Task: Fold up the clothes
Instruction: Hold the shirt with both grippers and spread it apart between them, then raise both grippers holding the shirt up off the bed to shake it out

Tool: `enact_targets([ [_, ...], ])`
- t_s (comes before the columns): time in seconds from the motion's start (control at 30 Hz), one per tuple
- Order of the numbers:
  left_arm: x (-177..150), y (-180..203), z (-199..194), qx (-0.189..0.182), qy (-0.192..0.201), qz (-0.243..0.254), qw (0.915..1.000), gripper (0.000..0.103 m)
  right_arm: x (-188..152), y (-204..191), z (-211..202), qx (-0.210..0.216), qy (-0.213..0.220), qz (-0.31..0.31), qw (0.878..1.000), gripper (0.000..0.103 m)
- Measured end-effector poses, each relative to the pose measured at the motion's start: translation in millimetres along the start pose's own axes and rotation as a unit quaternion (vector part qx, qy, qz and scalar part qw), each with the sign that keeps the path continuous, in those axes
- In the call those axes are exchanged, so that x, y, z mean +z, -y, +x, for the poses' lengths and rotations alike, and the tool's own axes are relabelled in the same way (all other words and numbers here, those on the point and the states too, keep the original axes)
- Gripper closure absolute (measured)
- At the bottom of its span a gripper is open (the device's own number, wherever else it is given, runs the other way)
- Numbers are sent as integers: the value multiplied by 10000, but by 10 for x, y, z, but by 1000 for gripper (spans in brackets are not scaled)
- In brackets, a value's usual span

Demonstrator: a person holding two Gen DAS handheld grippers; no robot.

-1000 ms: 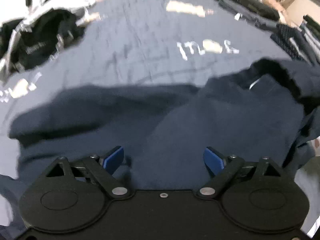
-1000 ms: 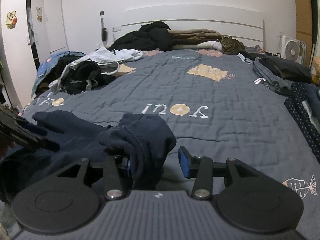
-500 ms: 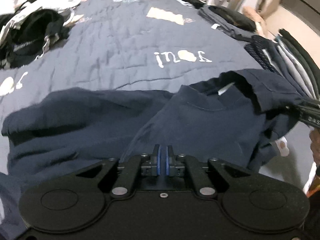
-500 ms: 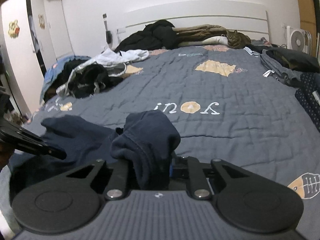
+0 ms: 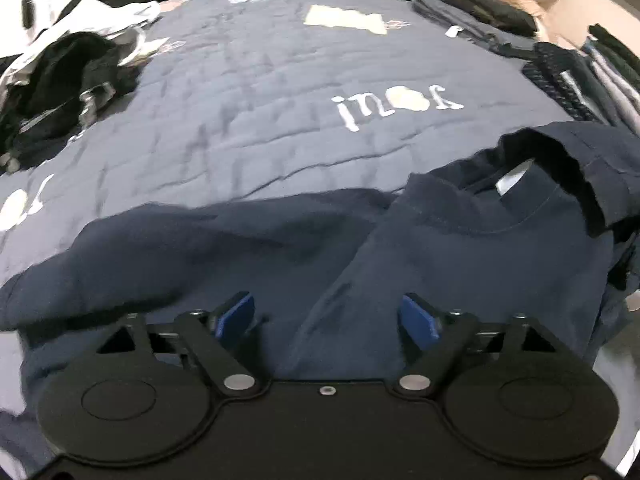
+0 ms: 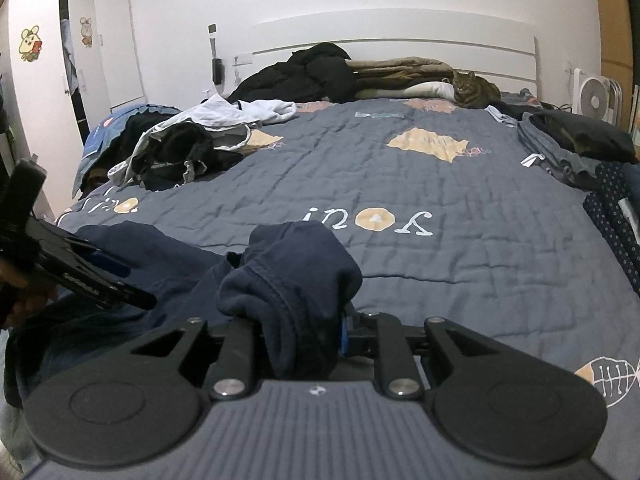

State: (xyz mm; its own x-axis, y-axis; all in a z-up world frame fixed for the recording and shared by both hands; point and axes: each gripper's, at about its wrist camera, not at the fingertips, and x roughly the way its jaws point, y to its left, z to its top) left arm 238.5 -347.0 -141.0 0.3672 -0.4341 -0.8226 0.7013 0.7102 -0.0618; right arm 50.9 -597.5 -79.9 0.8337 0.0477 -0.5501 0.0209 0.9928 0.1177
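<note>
My left gripper tilts steeply down over the navy sweatshirt, and my right gripper sits lower and flatter at the sweatshirt's other side, looking along the bed toward the headboard. In the right view I can see my left hand wrapped around the left gripper's black body, just beside the sweatshirt's spread part.

The sweatshirt lies on the grey-blue quilt, on the near side of the white lettering. It is crumpled, with one sleeve stretched out flat away from the body, and the collar with a pale label facing up. The far edge of the collar side is lifted into a dark fold.

My left gripper's jaws have just been opening and now stand wide, the blue pads apart above the cloth with sweatshirt fabric lying between them but not pinched. My right gripper is drawn narrow and clamps a bunched wad of the sweatshirt, which bulges up above the jaws. Heaps of other clothes lie well apart from the sweatshirt, toward the headboard.
</note>
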Motion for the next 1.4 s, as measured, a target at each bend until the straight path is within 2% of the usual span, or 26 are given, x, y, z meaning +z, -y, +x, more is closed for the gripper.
enact_targets([
  [0.1, 19, 47, 110, -126, -176, 196, 9996, 36, 3, 12, 22, 7, 13, 23, 10000, 83],
  [0.17, 18, 78, 176, -191, -290, 278, 9990, 51, -6, 8, 30, 6, 15, 37, 10000, 82],
  [0.2, 18, 91, 209, -217, -350, 315, 9987, 56, -7, 7, 34, 6, 15, 43, 10000, 82],
  [0.27, 25, 93, 255, -337, -468, 288, 9979, 90, -10, 7, 42, 4, 16, 57, 10000, 81],
  [0.37, 29, 122, 243, -443, -539, 331, 9970, 98, -8, 6, 38, 10, 16, 83, 10000, 81],
  [0.47, 25, 137, 142, -440, -461, 389, 9972, 98, -1, 16, 26, 35, 10, 143, 9999, 81],
  [0.63, 58, 89, -247, -387, -39, 380, 9985, 98, 7, 21, -7, 94, 74, 203, 9997, 85],
  [0.93, 249, 57, -1525, 144, 802, 736, 9939, 98, 180, -71, -277, 387, 590, 397, 9967, 88],
  [1.13, 316, 234, -2535, 711, 1334, 1168, 9816, 98, 445, -256, -705, 779, 1105, 413, 9900, 89],
  [1.23, 321, 345, -3040, 959, 1688, 1296, 9724, 99, 609, -359, -989, 939, 1380, 404, 9851, 89],
  [1.4, 311, 626, -3863, 1287, 2326, 1533, 9517, 99, 912, -521, -1550, 1113, 1805, 173, 9771, 89],
])
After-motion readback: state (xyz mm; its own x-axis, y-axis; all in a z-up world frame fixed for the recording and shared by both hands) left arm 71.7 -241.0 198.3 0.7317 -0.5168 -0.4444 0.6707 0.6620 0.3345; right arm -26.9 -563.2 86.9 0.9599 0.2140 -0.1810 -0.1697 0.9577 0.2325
